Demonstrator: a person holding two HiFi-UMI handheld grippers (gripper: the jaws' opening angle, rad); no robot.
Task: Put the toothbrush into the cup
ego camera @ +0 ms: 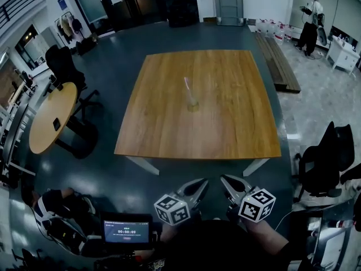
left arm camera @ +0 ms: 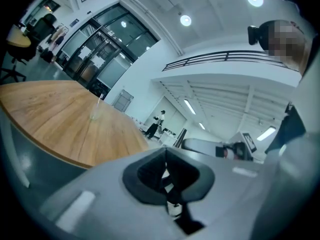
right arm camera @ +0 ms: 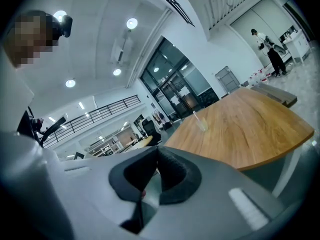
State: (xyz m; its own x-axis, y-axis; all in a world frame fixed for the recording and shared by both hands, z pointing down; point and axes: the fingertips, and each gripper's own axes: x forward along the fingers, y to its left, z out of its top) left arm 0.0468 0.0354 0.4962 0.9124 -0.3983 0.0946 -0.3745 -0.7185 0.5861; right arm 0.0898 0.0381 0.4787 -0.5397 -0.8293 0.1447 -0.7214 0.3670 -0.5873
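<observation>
A clear cup (ego camera: 193,103) stands near the middle of the wooden table (ego camera: 169,134), and a pink-and-white toothbrush (ego camera: 186,86) stands upright in it. The cup (left arm camera: 94,115) shows far off in the left gripper view, and the cup (right arm camera: 202,125) shows small in the right gripper view too. Both grippers are held low, well short of the table's near edge. My left gripper (ego camera: 203,183) has its jaws together and empty. My right gripper (ego camera: 224,179) is likewise shut on nothing.
A round wooden table (ego camera: 52,117) with black chairs stands at the left. A black office chair (ego camera: 324,162) sits at the right. A person (ego camera: 309,21) stands far back right near a white desk. A timer screen (ego camera: 126,231) sits low at the left.
</observation>
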